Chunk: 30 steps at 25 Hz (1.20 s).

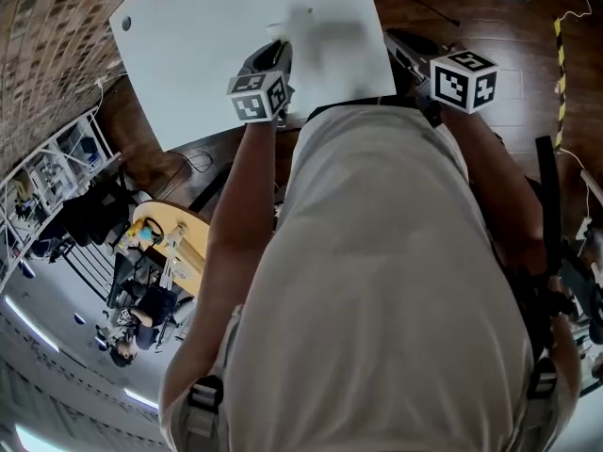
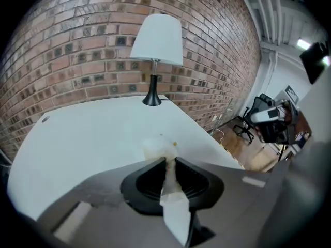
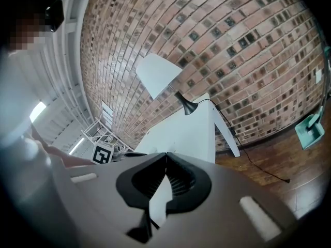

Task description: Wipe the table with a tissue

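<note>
A white table [image 1: 217, 55] stands against a brick wall. My left gripper [image 1: 280, 47] reaches down onto its near part, shut on a crumpled white tissue [image 2: 158, 148]. The tissue bulges out past the jaw tips onto the tabletop [image 2: 88, 138], and a strip of it trails back between the jaws. In the head view the tissue [image 1: 283, 28] is a pale blur just ahead of the gripper. My right gripper [image 1: 394, 38] hovers off the table's right edge. Its jaws [image 3: 166, 155] meet at the tips with nothing held.
A white-shaded lamp [image 2: 155, 50] on a black foot stands at the table's far edge by the brick wall [image 2: 103, 45]. A cable hole [image 1: 126, 24] sits near the table's left corner. Dark wooden floor [image 3: 279, 164] with a cable and a teal dustpan [image 3: 310, 128] lies to the right.
</note>
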Each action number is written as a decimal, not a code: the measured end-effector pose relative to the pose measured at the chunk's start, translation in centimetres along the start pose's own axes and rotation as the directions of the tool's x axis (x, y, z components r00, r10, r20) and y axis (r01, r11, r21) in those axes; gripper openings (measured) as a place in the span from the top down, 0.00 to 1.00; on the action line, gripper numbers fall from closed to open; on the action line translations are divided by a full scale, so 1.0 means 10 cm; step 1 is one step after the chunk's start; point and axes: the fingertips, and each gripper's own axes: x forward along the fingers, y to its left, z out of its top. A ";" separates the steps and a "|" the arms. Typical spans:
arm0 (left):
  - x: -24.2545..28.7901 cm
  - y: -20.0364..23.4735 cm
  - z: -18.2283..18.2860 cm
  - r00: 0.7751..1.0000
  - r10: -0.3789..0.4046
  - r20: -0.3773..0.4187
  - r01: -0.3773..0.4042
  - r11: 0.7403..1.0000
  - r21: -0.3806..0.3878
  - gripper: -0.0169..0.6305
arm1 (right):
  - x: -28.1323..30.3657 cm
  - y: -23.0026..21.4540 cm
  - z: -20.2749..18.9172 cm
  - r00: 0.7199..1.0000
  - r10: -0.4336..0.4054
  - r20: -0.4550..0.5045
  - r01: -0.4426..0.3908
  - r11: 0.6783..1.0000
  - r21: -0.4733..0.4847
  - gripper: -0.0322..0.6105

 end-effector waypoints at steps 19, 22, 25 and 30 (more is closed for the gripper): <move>0.91 0.26 0.70 0.988 0.029 -0.149 -0.001 0.983 0.183 0.87 | -0.23 -0.19 -0.10 0.995 -0.082 0.063 0.073 0.989 0.125 0.94; 0.97 0.24 0.64 0.971 0.064 -0.232 0.015 0.946 0.322 0.87 | -0.31 -0.23 -0.12 0.993 -0.090 0.073 0.079 0.986 0.145 0.94; 1.01 0.20 0.58 0.955 0.090 -0.284 0.047 0.896 0.442 0.88 | -0.35 -0.27 -0.14 0.992 -0.097 0.078 0.084 0.984 0.155 0.94; 1.07 0.17 0.49 0.944 0.070 -0.322 0.115 0.845 0.522 0.88 | -0.34 -0.27 -0.15 0.993 -0.088 0.078 0.075 0.984 0.160 0.94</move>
